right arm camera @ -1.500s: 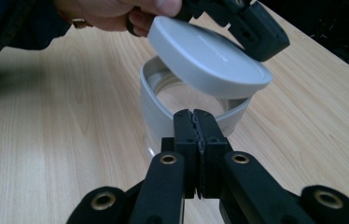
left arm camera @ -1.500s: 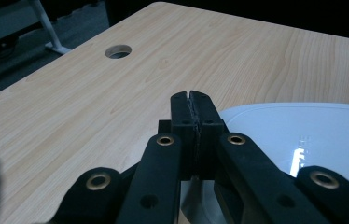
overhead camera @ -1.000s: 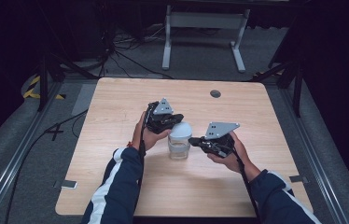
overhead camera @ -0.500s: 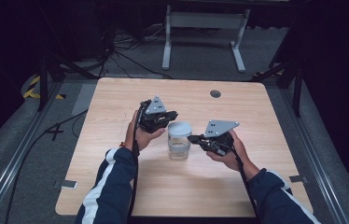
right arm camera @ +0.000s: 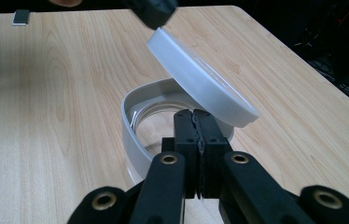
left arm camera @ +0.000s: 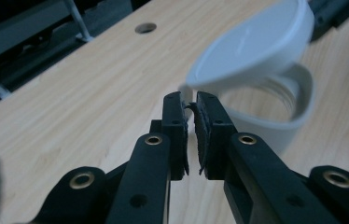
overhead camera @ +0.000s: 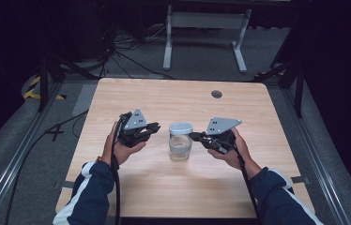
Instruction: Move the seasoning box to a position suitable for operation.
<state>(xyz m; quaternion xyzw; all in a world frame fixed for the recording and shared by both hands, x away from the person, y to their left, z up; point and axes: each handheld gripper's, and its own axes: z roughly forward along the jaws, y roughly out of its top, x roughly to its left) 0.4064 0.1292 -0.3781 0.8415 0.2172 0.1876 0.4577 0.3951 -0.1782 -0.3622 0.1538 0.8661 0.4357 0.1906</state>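
Observation:
A clear glass jar [overhead camera: 180, 147] stands mid-table, with a grey collar [right arm camera: 130, 126] around its mouth. Its round grey lid [right arm camera: 196, 74] is tilted up off the collar, high side toward my left gripper. My left gripper [overhead camera: 156, 126] hovers just left of the jar. Its jaws have just been opening and now stand a narrow slit apart [left arm camera: 189, 100] with nothing pressed between them; the lid's edge [left arm camera: 252, 46] lies just beyond the tips. My right gripper [overhead camera: 195, 136] is shut, tips [right arm camera: 194, 116] against the collar's near side. I cannot tell whether they pinch part of it.
The wooden table [overhead camera: 258, 187] has a round cable hole [overhead camera: 217, 93] at the back right. A white metal frame [overhead camera: 202, 28] stands on the floor beyond it, and cables lie on the floor at the left. Bare wood surrounds the jar.
My left gripper has drawn back to the left, away from the jar's lid. The right gripper and the jar have stayed in place.

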